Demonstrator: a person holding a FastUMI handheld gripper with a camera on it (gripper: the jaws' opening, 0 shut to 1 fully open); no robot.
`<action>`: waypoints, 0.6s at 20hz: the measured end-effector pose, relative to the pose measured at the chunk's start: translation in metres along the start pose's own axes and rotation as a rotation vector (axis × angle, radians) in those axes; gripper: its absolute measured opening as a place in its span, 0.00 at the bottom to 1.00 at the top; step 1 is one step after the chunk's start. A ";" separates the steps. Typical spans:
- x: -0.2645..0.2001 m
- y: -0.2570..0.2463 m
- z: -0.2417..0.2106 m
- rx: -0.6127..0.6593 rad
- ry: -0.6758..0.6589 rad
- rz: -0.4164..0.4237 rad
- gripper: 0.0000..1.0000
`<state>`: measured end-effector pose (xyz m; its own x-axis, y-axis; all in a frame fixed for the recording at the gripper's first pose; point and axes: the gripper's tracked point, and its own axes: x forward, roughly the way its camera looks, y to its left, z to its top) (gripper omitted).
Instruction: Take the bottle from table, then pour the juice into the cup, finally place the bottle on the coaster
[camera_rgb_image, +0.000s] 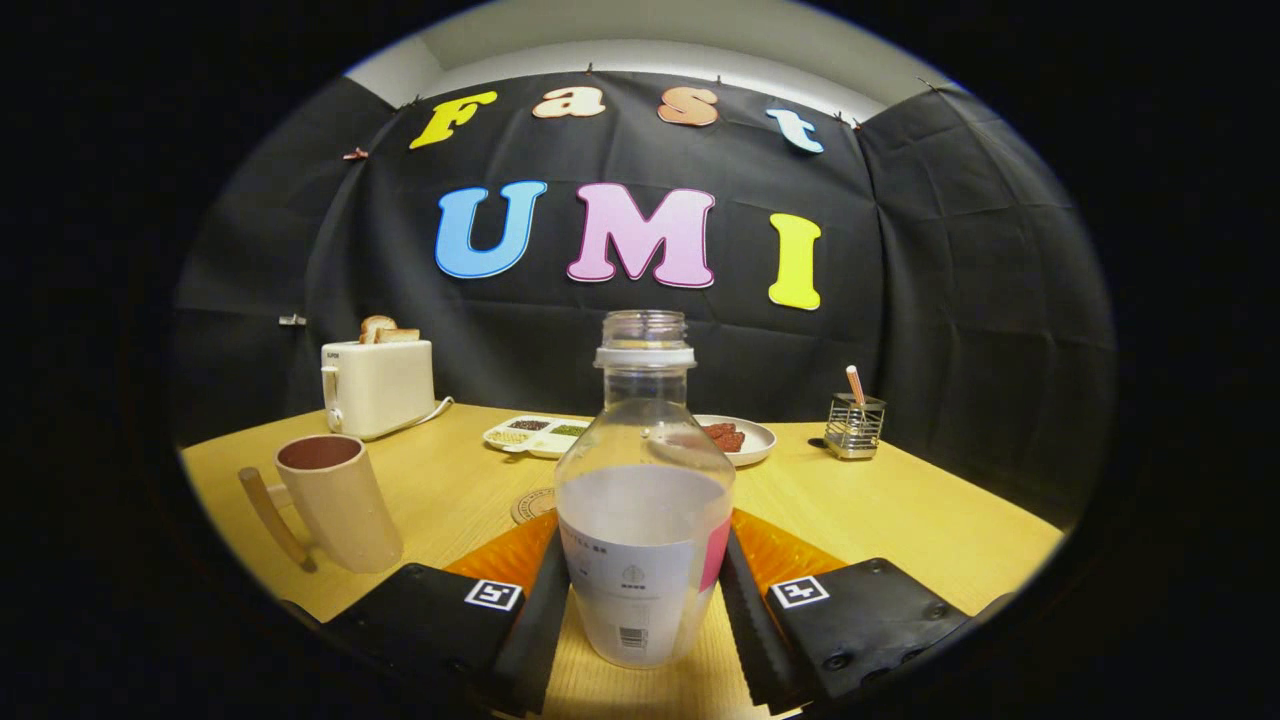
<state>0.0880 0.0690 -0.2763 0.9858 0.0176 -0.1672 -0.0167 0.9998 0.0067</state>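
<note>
The claw (644, 600) has the bottle (643, 500) between its two fingers (540, 610), each pressed against one side of the label near the base — closed on it. The bottle stands upright on the wooden counter (900, 510), cap off, with pale juice filling it to about the shoulder. Just behind the bottle, peeking past its lower side toward the cup, lies a round coaster (530, 504). The cup (335, 500), tan with a long handle, stands off to that same side of the bottle, well apart. Farther behind the bottle sit a divided tray (535, 434) and a plate (745, 440) of red food, with a wire holder (856, 424) beyond the plate — and a toaster (378, 385) with bread behind the cup.
</note>
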 end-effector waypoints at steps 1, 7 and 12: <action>0.000 0.003 0.006 -0.005 -0.001 0.018 0.75; 0.010 -0.010 0.061 -0.152 -0.001 -0.058 0.75; 0.017 0.003 0.084 -0.255 0.029 -0.035 0.74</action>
<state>0.1182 0.0717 -0.1966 0.9814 -0.0206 -0.1910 -0.0278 0.9685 -0.2476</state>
